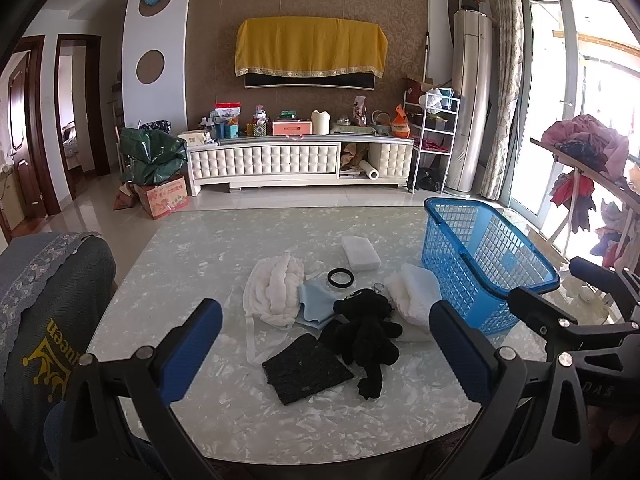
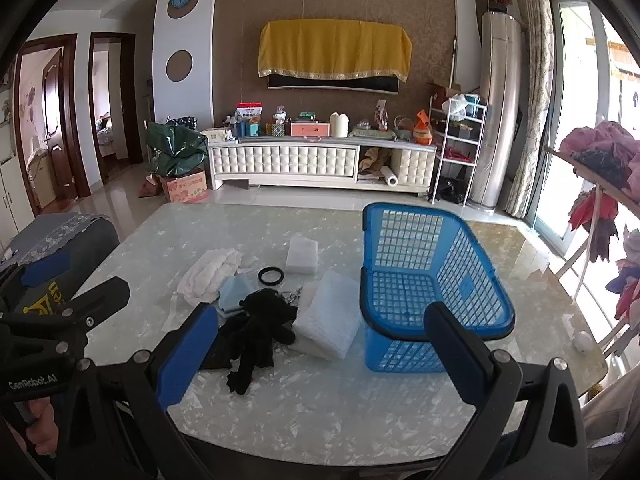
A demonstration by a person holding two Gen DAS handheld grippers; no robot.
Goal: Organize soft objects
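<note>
Soft objects (image 1: pixel 362 332) lie beside the empty blue basket (image 2: pixel 424 284); both tools spread wide, holding nothing.

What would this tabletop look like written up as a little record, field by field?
Surface: pale marbled table
Container: blue plastic lattice basket, empty, at right
Soft items: black plush toy, white knitted bundle, folded white fluffy cloth, light blue cloth, white sponge block, black scouring pad
Other: black ring
Left claw: open, holding nothing
Right claw: open, holding nothing
</note>
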